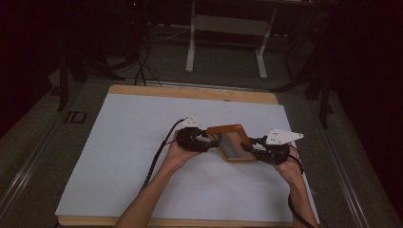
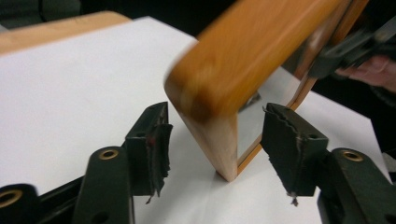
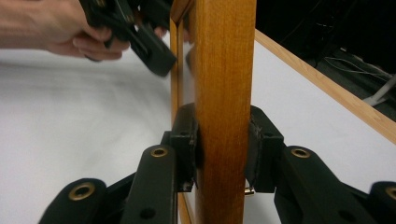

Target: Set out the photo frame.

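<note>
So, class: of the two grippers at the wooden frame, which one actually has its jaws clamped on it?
The right gripper: its jaws press both faces of the wooden frame. The left gripper stands open, its jaws apart on either side of the frame's corner.

Quick count: one wooden frame (image 1: 232, 142), two hand-held grippers, left hand-held gripper (image 1: 205, 141) and right hand-held gripper (image 1: 252, 146), one white sheet (image 1: 128, 156), one worktop (image 1: 190, 91), two hands.

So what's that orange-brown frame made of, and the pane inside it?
The frame looks like wood with a smooth, satin orange-brown varnish: fine lengthwise grain shows along its edge. The pane seems to be glass or mirror, since it looks grey and reflective, though I can't tell which.
</note>
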Action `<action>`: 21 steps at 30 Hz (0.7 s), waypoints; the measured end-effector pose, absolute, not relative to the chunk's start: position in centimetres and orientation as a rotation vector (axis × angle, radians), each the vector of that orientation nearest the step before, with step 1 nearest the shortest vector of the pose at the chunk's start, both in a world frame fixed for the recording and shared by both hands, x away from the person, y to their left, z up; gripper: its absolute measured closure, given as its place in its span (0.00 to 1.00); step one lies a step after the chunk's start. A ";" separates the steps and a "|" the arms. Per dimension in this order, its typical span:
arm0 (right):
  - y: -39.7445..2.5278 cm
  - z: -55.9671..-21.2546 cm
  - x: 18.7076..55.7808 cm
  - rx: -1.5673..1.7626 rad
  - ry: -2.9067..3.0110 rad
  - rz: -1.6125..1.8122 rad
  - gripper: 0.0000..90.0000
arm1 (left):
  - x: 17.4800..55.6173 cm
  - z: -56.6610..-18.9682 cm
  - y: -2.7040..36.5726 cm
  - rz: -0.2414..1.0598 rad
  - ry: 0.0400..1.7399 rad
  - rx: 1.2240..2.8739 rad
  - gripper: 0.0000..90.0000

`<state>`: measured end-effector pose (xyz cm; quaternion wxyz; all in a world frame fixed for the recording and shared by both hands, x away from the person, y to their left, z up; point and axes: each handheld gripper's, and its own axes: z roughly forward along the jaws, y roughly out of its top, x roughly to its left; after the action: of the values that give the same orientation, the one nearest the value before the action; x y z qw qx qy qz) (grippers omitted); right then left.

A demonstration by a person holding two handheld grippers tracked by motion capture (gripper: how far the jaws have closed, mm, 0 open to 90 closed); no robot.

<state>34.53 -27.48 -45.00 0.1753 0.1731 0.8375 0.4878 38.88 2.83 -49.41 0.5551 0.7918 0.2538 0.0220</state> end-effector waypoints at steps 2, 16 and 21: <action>-27.5 -45.0 34.5 0.492 2.372 1.383 0.76 | 38.9 -50.0 2.3 0.042 0.596 1.888 0.50; -28.7 -45.1 35.0 0.602 2.396 1.349 0.74 | 38.3 -50.0 0.6 0.105 0.578 1.954 0.68; -29.2 -45.1 35.0 0.625 2.416 1.276 0.71 | 38.1 -49.7 0.0 0.100 0.558 1.964 0.70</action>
<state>34.96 -29.19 -45.12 0.1684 0.2198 0.8496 0.4488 38.13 0.04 -49.73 0.5216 0.8197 0.2331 0.0416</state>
